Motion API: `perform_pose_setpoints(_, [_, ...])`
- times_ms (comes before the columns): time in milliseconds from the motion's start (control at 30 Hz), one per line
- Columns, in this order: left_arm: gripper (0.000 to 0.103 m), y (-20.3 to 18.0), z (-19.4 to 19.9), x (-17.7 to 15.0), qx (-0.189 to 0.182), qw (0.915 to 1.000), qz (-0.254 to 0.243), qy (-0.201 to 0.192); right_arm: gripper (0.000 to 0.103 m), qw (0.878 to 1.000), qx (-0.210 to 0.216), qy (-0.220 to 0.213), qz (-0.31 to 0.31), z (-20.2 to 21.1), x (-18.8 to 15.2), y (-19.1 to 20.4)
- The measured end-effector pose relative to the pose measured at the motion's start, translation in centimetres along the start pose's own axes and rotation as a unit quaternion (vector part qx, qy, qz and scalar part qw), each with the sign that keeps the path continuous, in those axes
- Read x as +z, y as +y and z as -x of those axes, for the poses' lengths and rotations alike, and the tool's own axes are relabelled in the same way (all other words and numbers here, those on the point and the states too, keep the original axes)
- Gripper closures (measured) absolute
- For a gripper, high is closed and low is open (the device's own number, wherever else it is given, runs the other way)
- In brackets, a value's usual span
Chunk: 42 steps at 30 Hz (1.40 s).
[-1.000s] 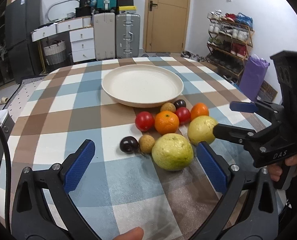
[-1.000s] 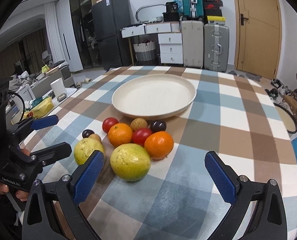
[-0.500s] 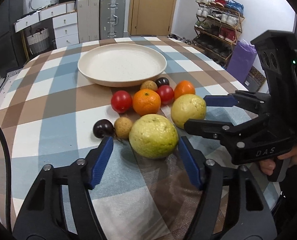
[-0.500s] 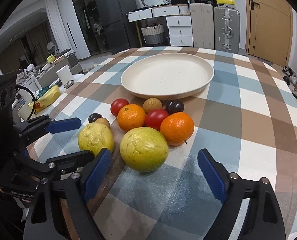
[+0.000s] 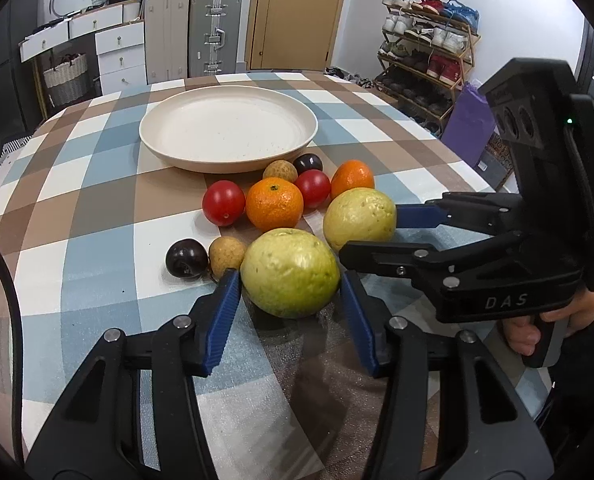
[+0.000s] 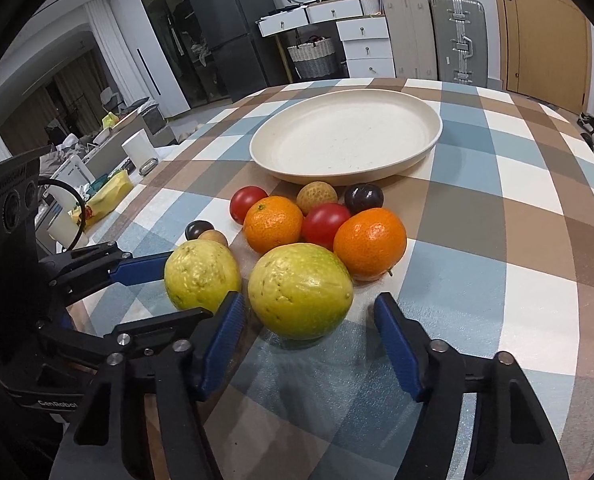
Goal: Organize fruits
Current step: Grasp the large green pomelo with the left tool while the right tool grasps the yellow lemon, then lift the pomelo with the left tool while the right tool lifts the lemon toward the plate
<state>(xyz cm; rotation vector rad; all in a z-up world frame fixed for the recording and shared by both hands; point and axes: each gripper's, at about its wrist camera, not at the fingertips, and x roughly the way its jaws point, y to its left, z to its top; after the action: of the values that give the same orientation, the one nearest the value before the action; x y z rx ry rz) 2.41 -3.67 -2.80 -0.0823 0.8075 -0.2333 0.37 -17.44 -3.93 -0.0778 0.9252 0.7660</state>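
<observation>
presently, on the checked tablecloth (image 5: 77, 216), left to right in the left wrist view: dark plum (image 5: 186, 258), near left of the cluster; small tan longan (image 5: 227, 255), touching it on the right; red tomato (image 5: 223, 202), farther back; mandarin (image 5: 273, 203) beside the tomato; second longan (image 5: 280, 171) and second plum (image 5: 308, 163) at the far edge, just beside the cream plate (image 5: 297, 142), which holds nothing; second tomato (image 5: 313, 188); second mandarin (image 5: 352, 179), far right of the group.

nearest, two large yellow-green guavas. left guava (image 5: 289, 272): flanked by the blue pads of the left gripper (image 5: 289, 292), jaws spread, pads close to its sides but contact cannot be told. right guava (image 5: 360, 219): between the fingers of the right gripper (image 6: 308, 322), which comes in from the right; in the right wrist view a clear gap shows on its right side, so the jaws are released. the two grippers crowd each other, the right gripper's near finger lying just beside the left guava.

beyond the table: drawers (image 5: 121, 56), suitcases (image 5: 215, 34), wooden door (image 5: 297, 14), shoe rack (image 5: 425, 64) far right.
</observation>
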Motion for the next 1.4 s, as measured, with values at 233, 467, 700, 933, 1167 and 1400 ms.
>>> perform_pose_setpoints(233, [0.055,-0.2,0.5,-0.1,-0.011,0.9999,-0.006,-0.008,0.042,1.000,0.008,-0.001,-0.009,-0.1,0.0,0.0])
perform_pose_setpoints(467, [0.055,-0.4,0.7,-0.3,-0.011,0.9998,-0.012,-0.007,0.049,1.000,0.009,-0.001,-0.010,-0.3,0.2,0.0])
perform_pose_setpoints(700, [0.055,-0.7,-0.3,-0.4,-0.024,0.9995,-0.009,0.018,0.052,1.000,0.010,-0.002,-0.005,0.1,-0.2,0.0])
perform_pose_setpoints(933, [0.055,-0.9,-0.4,-0.2,-0.019,0.9997,-0.010,0.011,0.052,1.000,0.019,0.000,0.011,0.4,-0.5,0.3])
perform_pose_setpoints(1167, [0.055,-1.3,1.1,-0.1,-0.026,0.9991,-0.021,-0.026,0.052,1.000,0.013,-0.019,0.015,1.2,-0.5,0.3])
perform_pose_setpoints(1400, [0.055,-0.4,3.0,0.7,-0.018,0.9979,-0.004,-0.063,0.052,0.998,0.014,-0.056,0.008,3.0,0.2,0.0])
